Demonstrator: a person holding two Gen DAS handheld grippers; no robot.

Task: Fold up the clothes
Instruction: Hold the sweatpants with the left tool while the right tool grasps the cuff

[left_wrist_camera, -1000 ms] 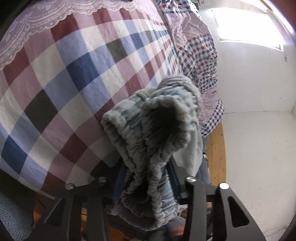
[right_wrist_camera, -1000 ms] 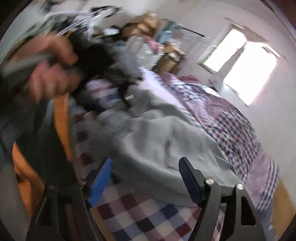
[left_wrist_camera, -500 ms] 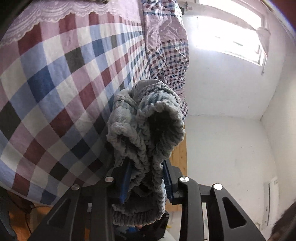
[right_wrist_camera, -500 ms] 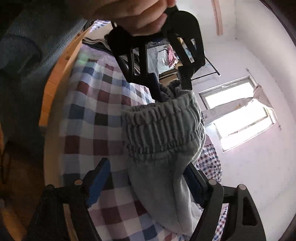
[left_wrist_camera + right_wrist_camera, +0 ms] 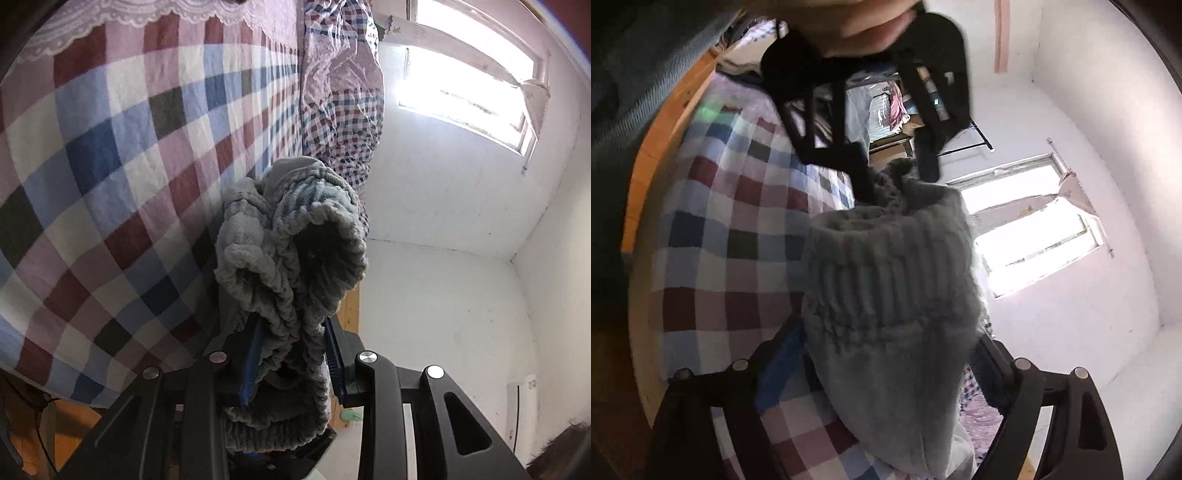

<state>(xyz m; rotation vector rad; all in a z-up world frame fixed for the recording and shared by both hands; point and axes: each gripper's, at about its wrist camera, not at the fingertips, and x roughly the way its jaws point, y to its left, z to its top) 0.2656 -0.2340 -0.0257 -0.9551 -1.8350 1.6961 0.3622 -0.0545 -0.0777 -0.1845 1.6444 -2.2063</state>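
Both grippers, left [image 5: 291,350] and right [image 5: 886,354], clamp the grey waistband [image 5: 295,251].

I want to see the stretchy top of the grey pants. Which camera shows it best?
The right wrist view: the grey ribbed elastic waistband faces the camera, broad and flat, though slightly blurred. The left wrist view shows the waistband bunched into a crumpled loop, pinched in the left tool.
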